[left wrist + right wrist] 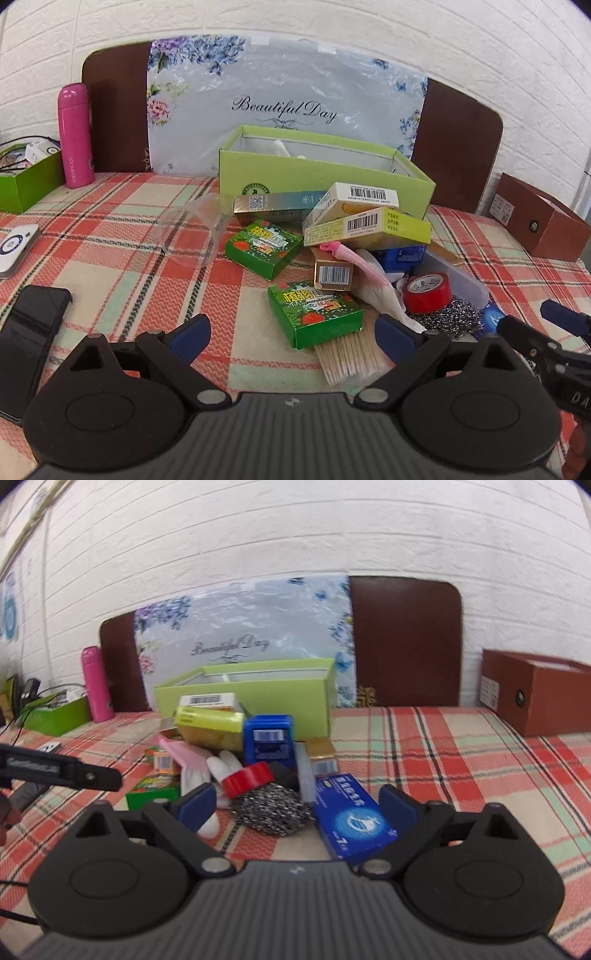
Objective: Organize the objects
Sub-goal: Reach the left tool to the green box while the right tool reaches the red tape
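Note:
A pile of small items lies on the plaid tablecloth in front of an open light-green box. It holds two dark-green boxes, yellow and white cartons, a bundle of toothpicks, a red tape roll, a steel scourer and a blue medicine box. My left gripper is open and empty, just before the near dark-green box. My right gripper is open and empty, with the scourer and blue box between its fingers.
A pink flask and a green tray stand at the back left. A black phone and a white device lie at the left. A clear cup lies on its side. A brown box stands at the right.

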Motion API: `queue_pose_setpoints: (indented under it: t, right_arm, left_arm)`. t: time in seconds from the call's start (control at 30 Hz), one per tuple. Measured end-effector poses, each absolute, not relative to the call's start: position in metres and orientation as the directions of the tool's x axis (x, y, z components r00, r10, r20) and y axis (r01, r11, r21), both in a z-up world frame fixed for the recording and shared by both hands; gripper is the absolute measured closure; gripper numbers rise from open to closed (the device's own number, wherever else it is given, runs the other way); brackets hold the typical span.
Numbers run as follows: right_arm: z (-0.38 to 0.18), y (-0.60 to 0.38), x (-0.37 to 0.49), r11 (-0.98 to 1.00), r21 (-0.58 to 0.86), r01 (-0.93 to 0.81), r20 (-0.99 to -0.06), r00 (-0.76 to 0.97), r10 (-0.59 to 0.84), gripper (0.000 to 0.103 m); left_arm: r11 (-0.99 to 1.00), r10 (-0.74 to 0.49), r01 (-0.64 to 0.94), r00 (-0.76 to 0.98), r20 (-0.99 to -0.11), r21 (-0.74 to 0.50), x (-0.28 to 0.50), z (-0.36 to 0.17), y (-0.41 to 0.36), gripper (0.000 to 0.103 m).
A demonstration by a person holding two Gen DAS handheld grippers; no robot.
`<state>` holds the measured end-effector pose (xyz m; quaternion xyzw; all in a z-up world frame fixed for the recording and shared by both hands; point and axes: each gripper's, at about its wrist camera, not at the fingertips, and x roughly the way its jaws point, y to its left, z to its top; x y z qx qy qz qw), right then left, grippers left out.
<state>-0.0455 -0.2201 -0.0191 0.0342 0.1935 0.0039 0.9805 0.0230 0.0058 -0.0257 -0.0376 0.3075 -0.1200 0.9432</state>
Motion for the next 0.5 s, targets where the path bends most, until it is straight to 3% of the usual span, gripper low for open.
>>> queue_pose_setpoints:
  t: [0.07,0.13,0.23,0.5]
  right_arm:
    - [-0.017,-0.211,-0.042,0.999,0.025,-0.025,-0.368,0.929,0.033,0.021]
    - [-0.017,-0.202,-0.039,0.998,-0.023,-0.056,-0.355,0.934,0.044,0.040]
    - [-0.020,-0.196,-0.037,0.995,-0.069,-0.076,-0.348,0.936,0.047,0.057]
    - [-0.029,-0.187,0.003,0.982,-0.129,-0.140,-0.405,0.911,0.076,0.057]
  left_arm:
    - [0.961,-0.276,0.228,0.768,-0.578,-0.156,0.031,-0.028,-0.003,0.004]
    - [0.959,-0.281,0.252,0.766,-0.577,-0.133,0.039,-0.031,-0.015,0.004]
    - [0.959,-0.266,0.272,0.771,-0.579,-0.079,0.054,-0.037,-0.030,0.005]
    - [0.945,-0.298,0.319,0.747,-0.594,-0.072,0.061,-0.049,-0.023,0.040]
